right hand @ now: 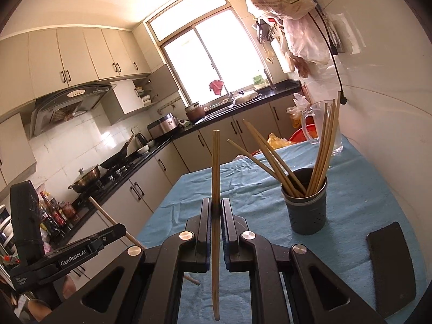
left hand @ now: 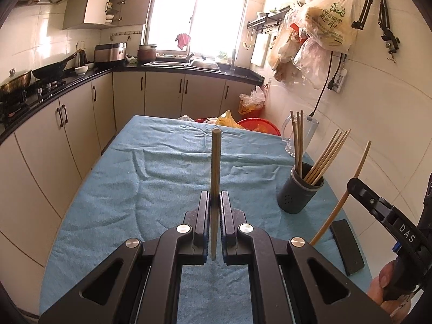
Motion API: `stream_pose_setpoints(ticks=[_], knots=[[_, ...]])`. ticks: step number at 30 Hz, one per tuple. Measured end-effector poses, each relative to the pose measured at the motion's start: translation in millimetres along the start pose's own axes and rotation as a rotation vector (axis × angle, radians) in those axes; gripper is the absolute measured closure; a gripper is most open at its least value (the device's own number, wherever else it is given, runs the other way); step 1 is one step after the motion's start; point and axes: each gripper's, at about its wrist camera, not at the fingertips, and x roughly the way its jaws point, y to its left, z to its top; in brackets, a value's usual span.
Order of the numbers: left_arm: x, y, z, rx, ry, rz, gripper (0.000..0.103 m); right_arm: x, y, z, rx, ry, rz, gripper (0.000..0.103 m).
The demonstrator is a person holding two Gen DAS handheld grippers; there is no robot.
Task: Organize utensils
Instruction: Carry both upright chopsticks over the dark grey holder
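Two chopsticks stood upright, left gripper (left hand: 215, 202) clamped on chopstick (left hand: 215, 162), right gripper (right hand: 216, 210) on another chopstick (right hand: 216, 167); probably bound for the chopstick holder (right hand: 306, 210).

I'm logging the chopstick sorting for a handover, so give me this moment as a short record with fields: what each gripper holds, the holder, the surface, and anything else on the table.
left gripper: shut on one chopstick, upright
right gripper: shut on a chopstick pair, upright
holder: dark cup, several chopsticks leaning inside
surface: table under a blue cloth
also on table: clear jug behind the holder, flat black object beside it
task state: held chopsticks not yet in holder
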Motion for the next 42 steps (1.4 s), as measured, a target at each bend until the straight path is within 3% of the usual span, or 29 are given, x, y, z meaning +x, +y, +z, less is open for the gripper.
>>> stream_pose_setpoints(ticks=[27, 42], knots=[[-1, -23, 11, 0.051, -0.009, -0.014, 0.097, -22, -24, 10, 0.053, -0.049, -0.027, 0.096], [-4, -66, 49, 0.085, -0.002, -0.129, 0.097, -61, -59, 51, 0.090, -0.175, -0.096, 0.096]])
